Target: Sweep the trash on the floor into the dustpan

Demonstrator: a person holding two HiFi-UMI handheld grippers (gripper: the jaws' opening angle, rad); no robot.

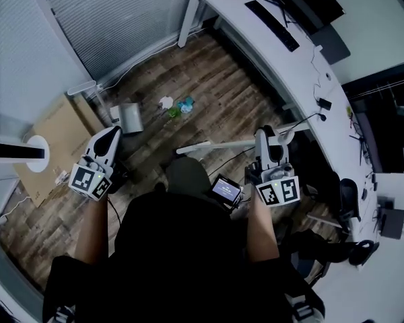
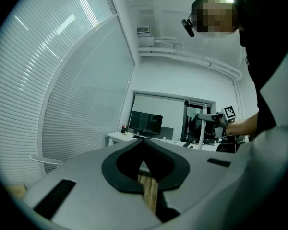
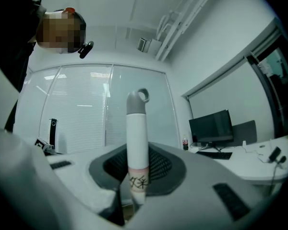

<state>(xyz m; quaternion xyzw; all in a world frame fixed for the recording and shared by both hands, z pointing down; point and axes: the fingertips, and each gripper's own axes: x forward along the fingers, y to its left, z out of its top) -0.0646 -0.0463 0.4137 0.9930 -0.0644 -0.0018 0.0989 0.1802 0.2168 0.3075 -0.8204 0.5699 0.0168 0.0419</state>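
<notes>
In the head view the grey dustpan (image 1: 130, 118) lies on the wood floor (image 1: 215, 79) ahead of the left gripper (image 1: 112, 133). The trash (image 1: 176, 105), a small cluster of white, green and blue crumpled scraps, lies near its right side but apart from it. Such scraps look very light and springy, so they will likely skid or roll ahead of the bristles rather than stay put, and short, soft strokes should suit them. The pan also looks light and may slide on the smooth boards unless it is pinned; its back edge seems the place to take hold, though no handle can be made out. The right gripper (image 1: 266, 138) carries a long white broom handle (image 1: 215, 145) that runs leftward across the picture, below the curved surface (image 1: 256, 36). In the left gripper view the left gripper (image 2: 143, 147) has its jaws pressed together with nothing between them, only floorboards showing through the slit. In the right gripper view the right gripper (image 3: 137, 157) has its jaws clenched on the broom handle (image 3: 137, 128), a stiff, smooth round tube with a grey looped cap (image 3: 137, 99). The grip sits close to that cap, on a marked band (image 3: 138, 180). A hold this high gives reach but, I judge, weak steering, and the slick tube could twist in the pads.
</notes>
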